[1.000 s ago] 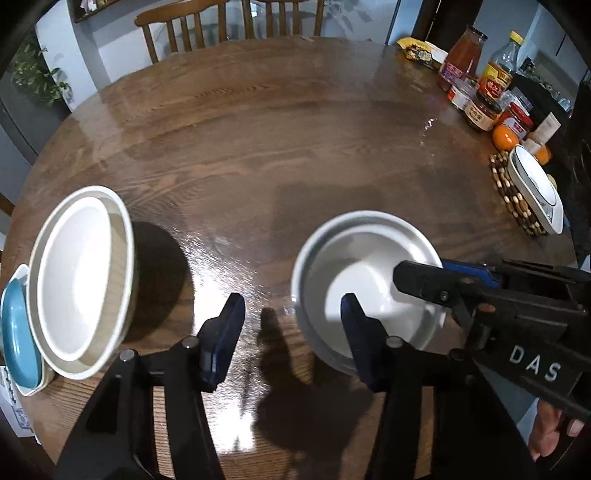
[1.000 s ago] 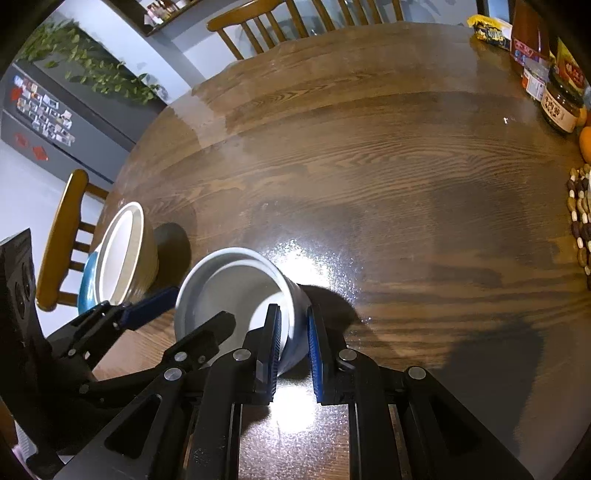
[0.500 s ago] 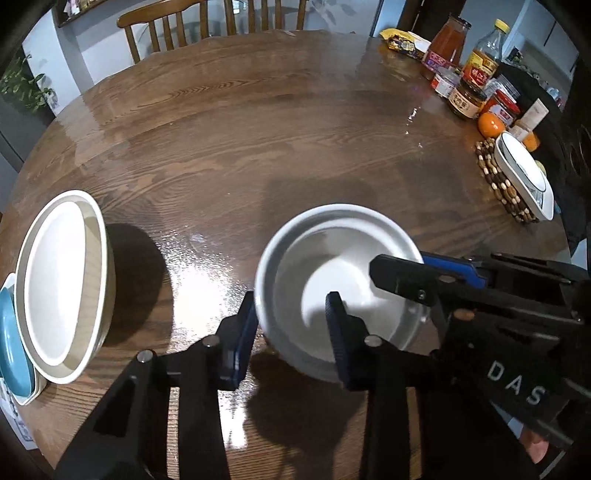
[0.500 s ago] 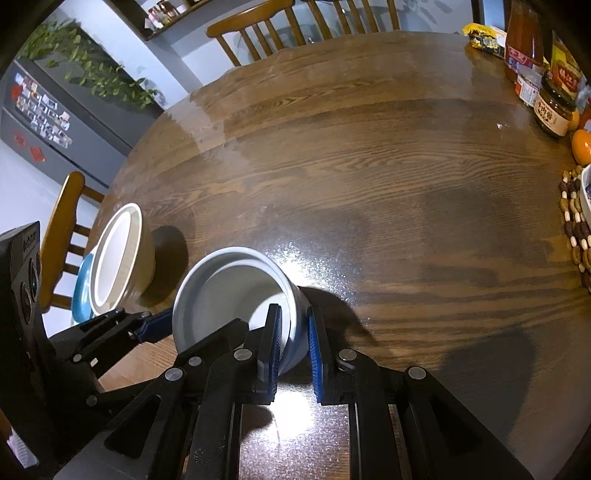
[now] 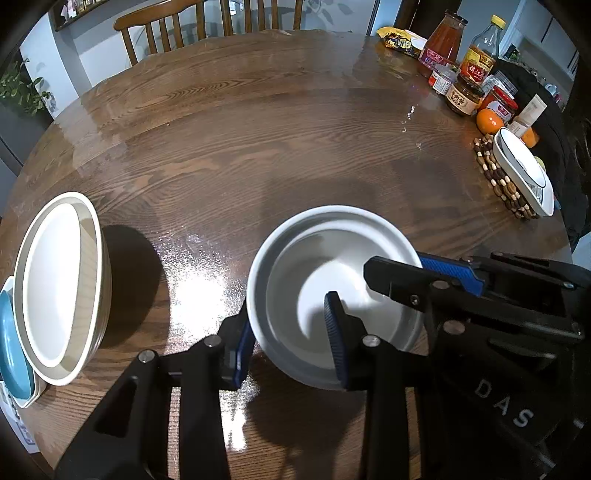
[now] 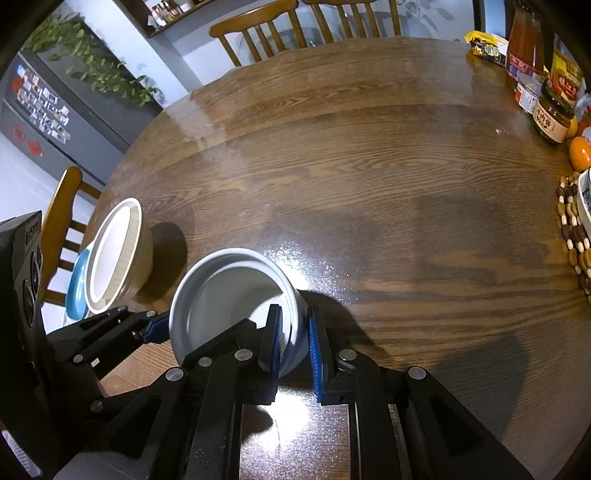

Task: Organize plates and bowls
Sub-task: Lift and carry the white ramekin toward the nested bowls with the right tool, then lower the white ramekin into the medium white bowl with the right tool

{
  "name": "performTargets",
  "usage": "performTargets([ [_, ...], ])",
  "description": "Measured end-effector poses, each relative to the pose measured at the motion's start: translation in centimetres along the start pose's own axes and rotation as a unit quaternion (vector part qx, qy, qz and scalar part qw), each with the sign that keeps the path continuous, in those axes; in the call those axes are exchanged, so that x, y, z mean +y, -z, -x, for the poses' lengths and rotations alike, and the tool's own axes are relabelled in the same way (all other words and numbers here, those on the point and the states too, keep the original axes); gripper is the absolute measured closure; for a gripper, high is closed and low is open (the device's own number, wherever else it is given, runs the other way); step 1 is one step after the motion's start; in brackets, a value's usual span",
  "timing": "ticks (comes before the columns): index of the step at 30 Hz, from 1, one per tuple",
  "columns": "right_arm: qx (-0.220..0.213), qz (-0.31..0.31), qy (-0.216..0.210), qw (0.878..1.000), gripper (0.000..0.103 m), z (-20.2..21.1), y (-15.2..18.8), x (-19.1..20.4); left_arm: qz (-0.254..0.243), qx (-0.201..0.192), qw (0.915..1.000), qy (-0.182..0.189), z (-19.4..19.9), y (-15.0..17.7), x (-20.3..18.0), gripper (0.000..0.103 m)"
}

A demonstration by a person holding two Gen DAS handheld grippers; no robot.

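A white bowl [image 5: 332,273] stands on the round wooden table [image 5: 258,129] near its front edge. My left gripper [image 5: 290,325] straddles the bowl's near-left wall, one blue pad outside and one inside, shut on it. My right gripper [image 6: 293,325] is shut on the bowl's near-right wall [image 6: 295,332], and it shows in the left wrist view as the right gripper [image 5: 417,269] reaching in over the rim. At the table's left edge sits a beige ribbed bowl [image 5: 92,280] with a white dish nested inside, and a blue dish [image 5: 11,354] lies beside it.
Sauce bottles and jars [image 5: 465,74], an orange [image 5: 489,120] and a white dish [image 5: 524,173] on a beaded trivet [image 5: 498,177] crowd the right edge. Wooden chairs [image 6: 258,26] stand behind the table and one chair [image 6: 62,206] at its left. A snack packet [image 5: 399,40] lies at the back.
My left gripper has narrowed its jaws and come onto the white bowl's wall, which now sits between its pads. The right gripper has kept its grip on the bowl.
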State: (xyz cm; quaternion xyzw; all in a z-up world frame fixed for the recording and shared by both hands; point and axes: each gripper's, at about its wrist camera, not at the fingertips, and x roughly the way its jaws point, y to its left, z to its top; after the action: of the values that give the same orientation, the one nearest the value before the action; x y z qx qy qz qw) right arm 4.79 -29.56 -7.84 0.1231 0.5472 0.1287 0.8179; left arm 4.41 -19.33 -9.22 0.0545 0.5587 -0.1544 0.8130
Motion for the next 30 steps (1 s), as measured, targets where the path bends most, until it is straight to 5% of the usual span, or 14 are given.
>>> performTargets([
  [30, -0.043, 0.008, 0.013, 0.999, 0.088, 2.7, 1.2, 1.8, -0.011, -0.049, 0.9987, -0.008, 2.6, 1.1, 0.4, 0.071],
])
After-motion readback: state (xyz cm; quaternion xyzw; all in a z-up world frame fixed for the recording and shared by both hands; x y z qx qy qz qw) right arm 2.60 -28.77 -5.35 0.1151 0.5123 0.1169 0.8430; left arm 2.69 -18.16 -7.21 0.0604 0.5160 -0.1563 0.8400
